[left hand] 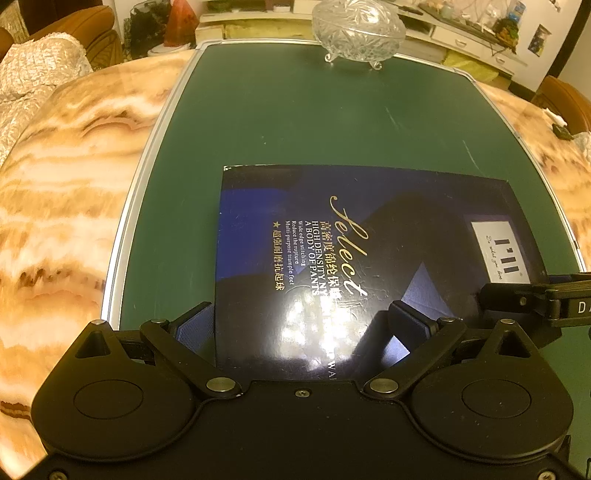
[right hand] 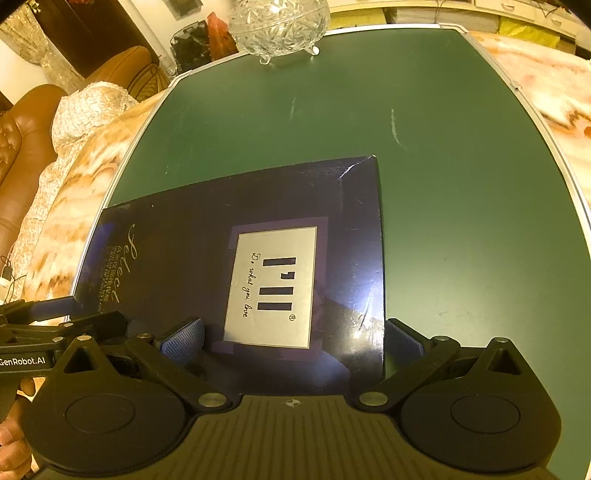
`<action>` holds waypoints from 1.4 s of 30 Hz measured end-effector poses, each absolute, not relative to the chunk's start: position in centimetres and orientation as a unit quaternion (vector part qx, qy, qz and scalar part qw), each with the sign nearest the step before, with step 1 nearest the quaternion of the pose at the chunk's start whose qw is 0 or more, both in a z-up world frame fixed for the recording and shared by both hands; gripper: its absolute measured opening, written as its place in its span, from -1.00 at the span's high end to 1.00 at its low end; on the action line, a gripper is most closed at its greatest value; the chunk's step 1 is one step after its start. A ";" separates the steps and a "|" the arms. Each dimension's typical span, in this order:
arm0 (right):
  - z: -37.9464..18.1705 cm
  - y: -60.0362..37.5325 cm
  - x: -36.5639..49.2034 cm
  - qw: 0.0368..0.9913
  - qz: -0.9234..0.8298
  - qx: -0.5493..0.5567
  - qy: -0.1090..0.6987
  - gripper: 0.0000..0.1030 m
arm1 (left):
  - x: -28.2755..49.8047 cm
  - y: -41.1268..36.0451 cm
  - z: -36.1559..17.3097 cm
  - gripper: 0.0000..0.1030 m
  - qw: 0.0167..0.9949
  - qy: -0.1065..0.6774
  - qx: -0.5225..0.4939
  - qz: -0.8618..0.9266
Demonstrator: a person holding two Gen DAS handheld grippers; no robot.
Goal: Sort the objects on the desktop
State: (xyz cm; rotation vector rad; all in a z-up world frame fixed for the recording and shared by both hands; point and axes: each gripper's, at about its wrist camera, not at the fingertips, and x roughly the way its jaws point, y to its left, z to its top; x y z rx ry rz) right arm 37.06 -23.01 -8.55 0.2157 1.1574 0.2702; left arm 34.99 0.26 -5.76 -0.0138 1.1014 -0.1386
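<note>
A flat dark blue box with gold "Select" lettering and a silver label lies on the green mat. My left gripper is open over the box's near left corner. Its left finger sits just outside the box's left edge and its right finger is above the lid. In the right wrist view the same box fills the middle. My right gripper is open over the near right corner, its right finger just past the box's right edge. Whether the fingers touch the box is unclear. The left gripper's body shows at the left.
A cut-glass lidded bowl on small feet stands at the mat's far edge, also the glass bowl in the right wrist view. Marble tabletop surrounds the mat. Brown chairs with a lace cover stand at the left. A hand shows at lower left.
</note>
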 end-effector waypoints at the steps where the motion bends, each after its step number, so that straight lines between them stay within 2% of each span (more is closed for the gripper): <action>1: -8.5 -23.0 37.0 0.824 0.128 0.100 0.543 -1.00 | 34.9 0.2 -5.8 -0.95 0.850 0.522 -0.005 -0.066; 42: -8.8 -22.8 36.9 0.828 0.135 0.101 0.535 -1.00 | 34.4 0.1 -5.8 -0.94 0.855 0.515 0.002 -0.061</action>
